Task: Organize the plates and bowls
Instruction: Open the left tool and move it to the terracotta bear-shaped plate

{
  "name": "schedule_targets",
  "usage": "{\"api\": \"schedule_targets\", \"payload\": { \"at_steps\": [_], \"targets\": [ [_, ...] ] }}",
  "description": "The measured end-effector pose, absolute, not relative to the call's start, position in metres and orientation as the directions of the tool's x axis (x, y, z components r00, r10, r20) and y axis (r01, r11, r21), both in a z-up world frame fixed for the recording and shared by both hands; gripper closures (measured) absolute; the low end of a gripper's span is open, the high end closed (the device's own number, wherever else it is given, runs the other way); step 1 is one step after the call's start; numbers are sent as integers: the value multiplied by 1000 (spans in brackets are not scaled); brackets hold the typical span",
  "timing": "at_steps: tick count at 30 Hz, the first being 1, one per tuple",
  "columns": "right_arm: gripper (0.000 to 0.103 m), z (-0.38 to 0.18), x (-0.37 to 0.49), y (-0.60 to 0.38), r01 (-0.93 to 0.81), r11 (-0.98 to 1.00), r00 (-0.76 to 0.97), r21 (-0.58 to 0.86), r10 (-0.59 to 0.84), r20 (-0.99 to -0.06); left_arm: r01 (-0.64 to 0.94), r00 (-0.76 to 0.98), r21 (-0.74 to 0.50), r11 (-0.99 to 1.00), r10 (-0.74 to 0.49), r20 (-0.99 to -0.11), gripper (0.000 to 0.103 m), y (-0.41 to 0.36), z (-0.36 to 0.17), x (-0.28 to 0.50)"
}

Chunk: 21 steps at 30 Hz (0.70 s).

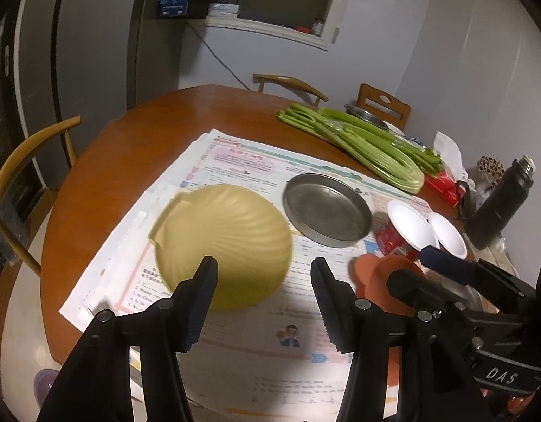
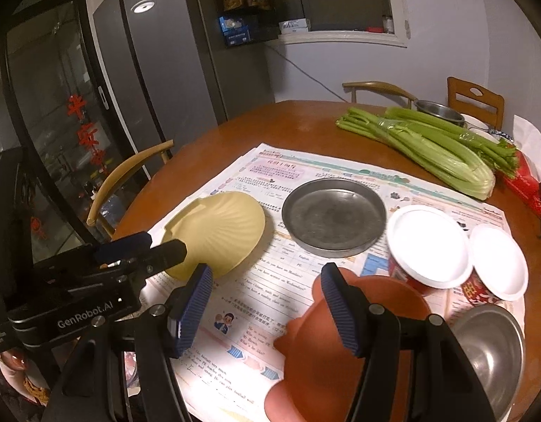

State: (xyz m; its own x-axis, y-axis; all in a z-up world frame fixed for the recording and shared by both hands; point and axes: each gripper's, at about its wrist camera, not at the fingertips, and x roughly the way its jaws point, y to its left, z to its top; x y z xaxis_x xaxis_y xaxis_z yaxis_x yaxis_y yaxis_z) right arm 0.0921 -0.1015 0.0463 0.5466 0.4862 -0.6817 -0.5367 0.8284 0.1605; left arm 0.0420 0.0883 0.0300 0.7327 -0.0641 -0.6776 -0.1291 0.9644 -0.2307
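A yellow shell-shaped plate rests on spread paper sheets, its left edge tilted up. Right of it lie a round metal plate and two white paper bowls with red sides. My left gripper is open, with its left finger over the yellow plate's near rim and only paper in the gap. My right gripper is also open above an orange plate, which its right finger partly hides. Neither gripper holds anything.
A steel bowl sits at the near right. Celery lies across the far side of the round wooden table, with a small pot behind it. A black bottle stands at the right edge. Chairs ring the table, and a fridge stands to the left.
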Motion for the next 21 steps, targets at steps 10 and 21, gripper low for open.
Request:
{"api": "schedule_targets", "payload": {
  "at_steps": [10,21],
  "targets": [
    [39,59,91,-138,-490,851,582,189,481,-656,-96,723,-208,973,-76,-686,46,65,33,41],
    [39,49,105,-172,-429,880,570,204,439,-694,-46,678,-204,978,-119,-726,46,40,22,47]
  ]
}}
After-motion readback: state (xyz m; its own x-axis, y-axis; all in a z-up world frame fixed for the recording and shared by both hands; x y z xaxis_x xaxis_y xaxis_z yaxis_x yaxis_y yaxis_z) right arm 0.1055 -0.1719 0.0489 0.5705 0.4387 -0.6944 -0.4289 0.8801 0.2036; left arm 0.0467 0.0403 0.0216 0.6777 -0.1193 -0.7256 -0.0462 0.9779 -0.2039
